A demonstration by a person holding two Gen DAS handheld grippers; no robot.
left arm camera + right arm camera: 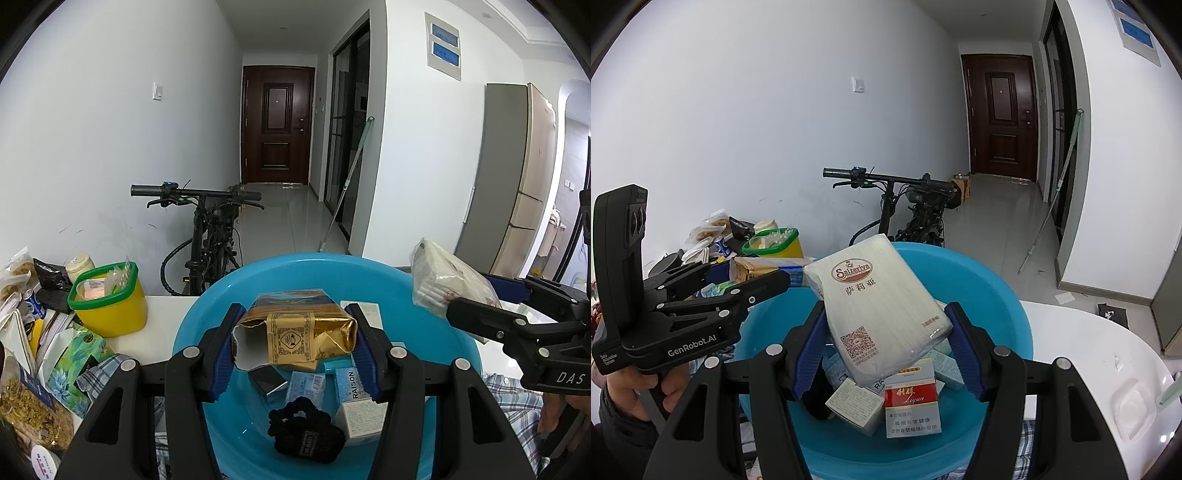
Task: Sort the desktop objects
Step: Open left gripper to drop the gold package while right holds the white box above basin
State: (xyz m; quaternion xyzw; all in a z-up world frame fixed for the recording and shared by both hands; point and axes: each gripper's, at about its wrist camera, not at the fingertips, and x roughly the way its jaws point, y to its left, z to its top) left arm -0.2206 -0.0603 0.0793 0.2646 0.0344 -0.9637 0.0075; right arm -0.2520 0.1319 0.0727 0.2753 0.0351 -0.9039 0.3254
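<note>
The gold packet [295, 338], torn open at its 9 o'clock end, sits clamped between the two blue pads of the left gripper [295, 347], suspended above the blue basin [192, 332] that holds small boxes and a black hair tie [303, 432]. The white napkin pack [879, 314] is clamped between the pads of the right gripper [886, 350], tilted with its far end toward 11 o'clock, directly above a red cigarette box [911, 397] in the same basin.
</note>
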